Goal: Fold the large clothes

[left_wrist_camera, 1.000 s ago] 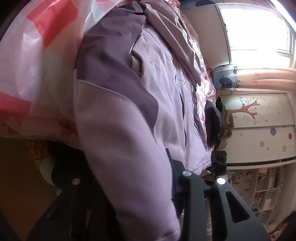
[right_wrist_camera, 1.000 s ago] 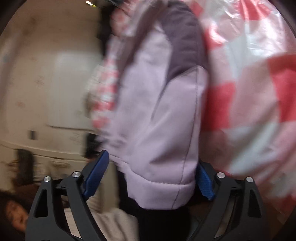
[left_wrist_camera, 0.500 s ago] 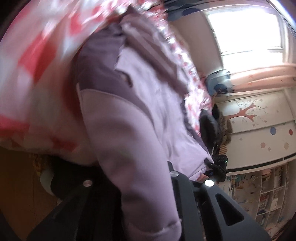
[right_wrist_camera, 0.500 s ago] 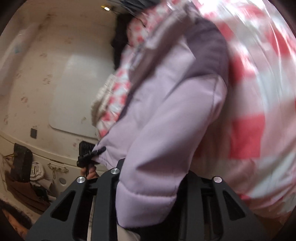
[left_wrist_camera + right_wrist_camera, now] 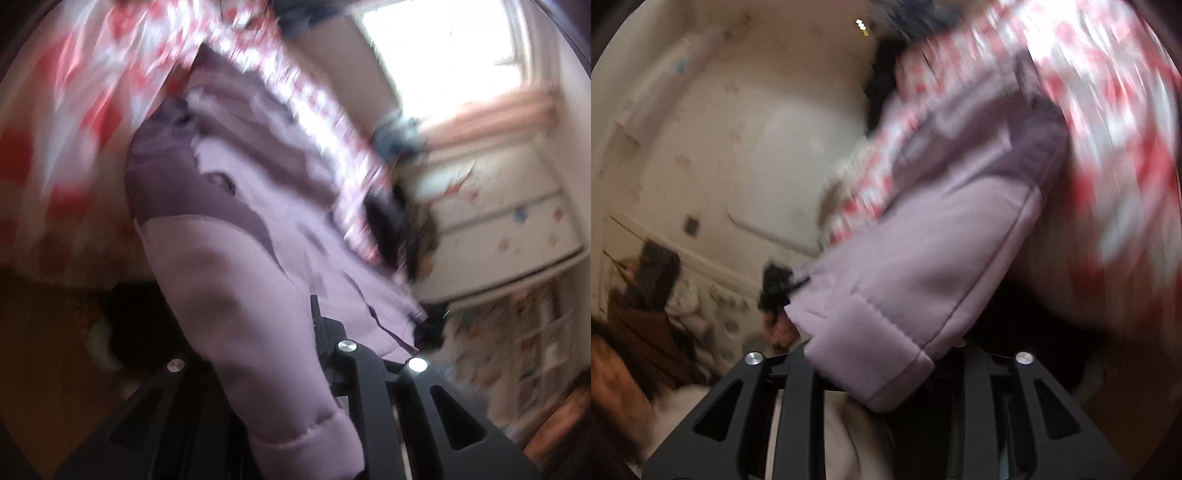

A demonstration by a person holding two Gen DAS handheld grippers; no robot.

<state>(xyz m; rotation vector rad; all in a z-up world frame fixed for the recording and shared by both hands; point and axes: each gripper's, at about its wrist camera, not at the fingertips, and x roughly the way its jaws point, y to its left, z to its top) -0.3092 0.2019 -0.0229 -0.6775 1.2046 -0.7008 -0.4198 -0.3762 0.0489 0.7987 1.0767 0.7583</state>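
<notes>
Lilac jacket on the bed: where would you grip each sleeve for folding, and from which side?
At the stitched cuff of each sleeve, coming end-on from the open end: the cuffs are flat, firm bands trailing off the red-and-white quilt.

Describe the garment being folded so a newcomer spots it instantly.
On the red-and-white patterned bedspread lies a padded lilac jacket. It alone has darker purple shoulder panels, and each tool holds a cuff: left, right.
</notes>
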